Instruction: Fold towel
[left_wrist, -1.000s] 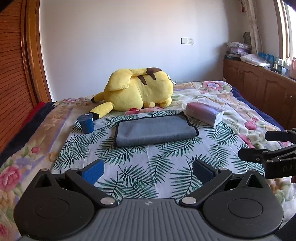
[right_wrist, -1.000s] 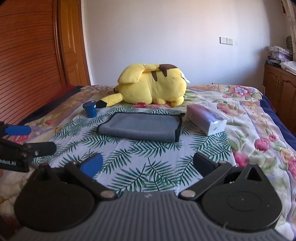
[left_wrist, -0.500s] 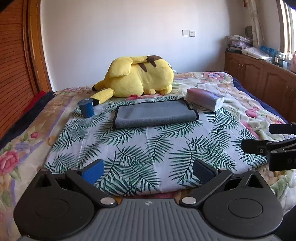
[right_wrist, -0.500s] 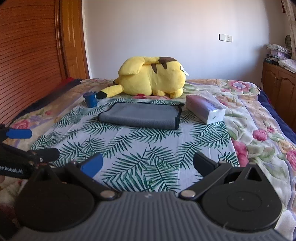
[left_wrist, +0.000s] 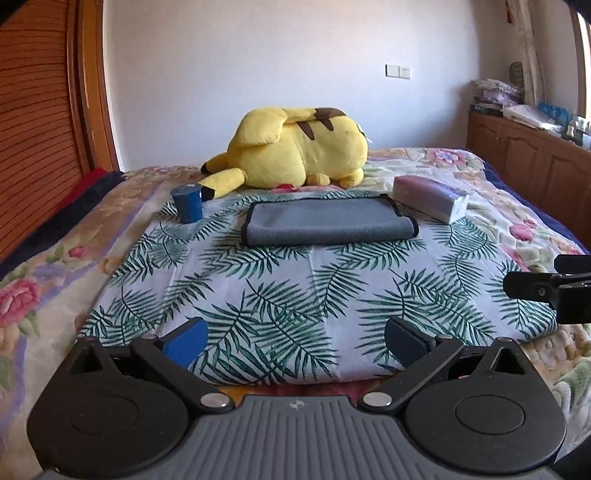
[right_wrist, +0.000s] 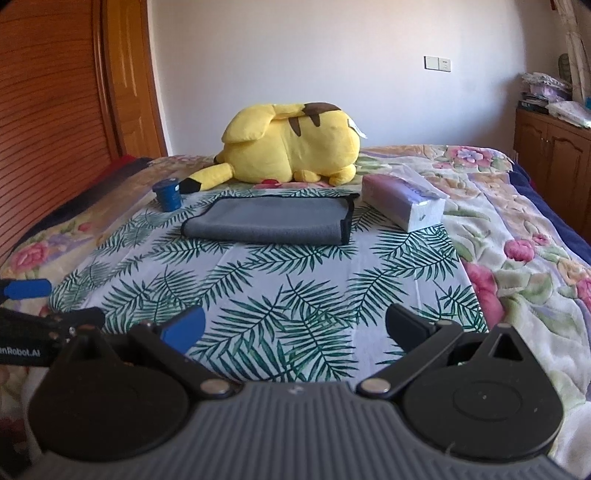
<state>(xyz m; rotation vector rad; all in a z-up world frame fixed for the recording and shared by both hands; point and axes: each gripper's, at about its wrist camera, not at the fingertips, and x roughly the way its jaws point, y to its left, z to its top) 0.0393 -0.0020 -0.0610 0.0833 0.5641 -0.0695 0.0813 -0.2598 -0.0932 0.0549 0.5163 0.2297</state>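
Towel (left_wrist: 328, 222) is seen already folded double on the leaf-print sheet (left_wrist: 295, 295), between blue cup (left_wrist: 188, 206) and tissue pack (left_wrist: 430, 203), plush toy (left_wrist: 295, 151) behind.
Left claw (left_wrist: 295, 341) and right claw (right_wrist: 295, 328) are both held wide open, nothing gripped, well back from the cloth. Step judged: between folds, or done. If another fold is wanted, a side edge must be reached and pinched first.

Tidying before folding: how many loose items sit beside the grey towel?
3: blue cup at its left, tissue pack at its right, yellow plush behind towel.
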